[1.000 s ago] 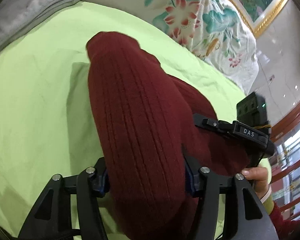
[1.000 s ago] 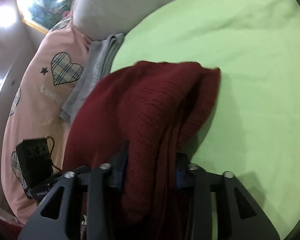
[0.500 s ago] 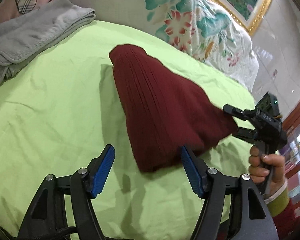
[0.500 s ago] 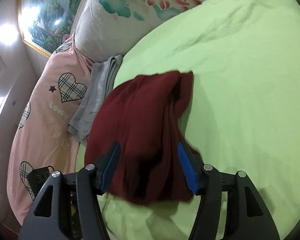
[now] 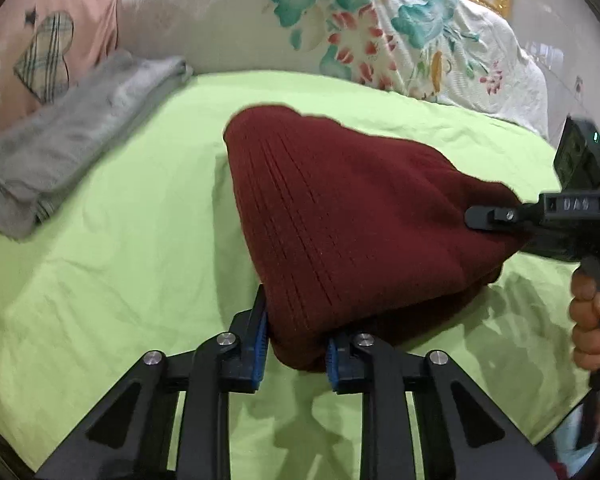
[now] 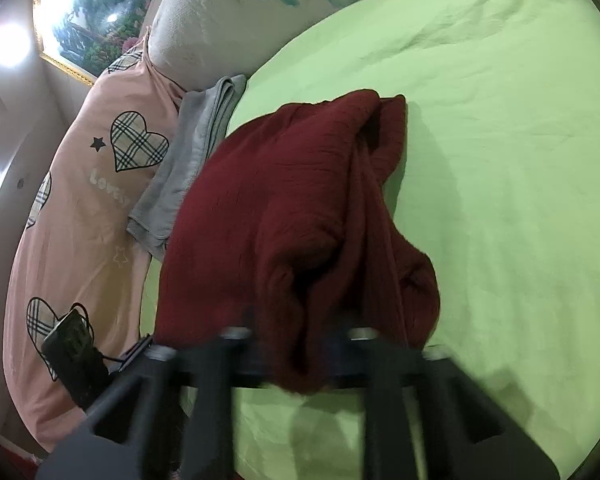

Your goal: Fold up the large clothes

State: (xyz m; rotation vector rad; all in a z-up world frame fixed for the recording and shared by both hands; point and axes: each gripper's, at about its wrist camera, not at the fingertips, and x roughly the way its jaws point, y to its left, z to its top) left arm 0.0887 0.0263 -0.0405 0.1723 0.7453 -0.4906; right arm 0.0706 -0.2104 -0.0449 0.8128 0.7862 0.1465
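A dark red knit sweater [image 5: 340, 220] lies folded in a thick wedge on the green bed sheet [image 5: 120, 260]. My left gripper [image 5: 296, 340] is closing on its near corner, and the blue pads press the fabric from both sides. In the right wrist view the sweater [image 6: 280, 220] bunches toward my right gripper [image 6: 296, 356], which is blurred and closing with a fold of the knit between its fingers. The left wrist view shows that right gripper [image 5: 492, 216] biting the sweater's right corner, held by a person's hand [image 5: 592, 320].
A folded grey garment [image 5: 72, 140] lies at the sheet's far left edge, against a pink quilt with plaid hearts [image 6: 80, 200]. A floral white pillow [image 5: 340, 28] borders the back. Bare green sheet [image 6: 500, 160] stretches to the right of the sweater.
A second ago both grippers held the raised sweater. Half a second ago they stood open with it dropped on the sheet. Now both have closed on its near edge.
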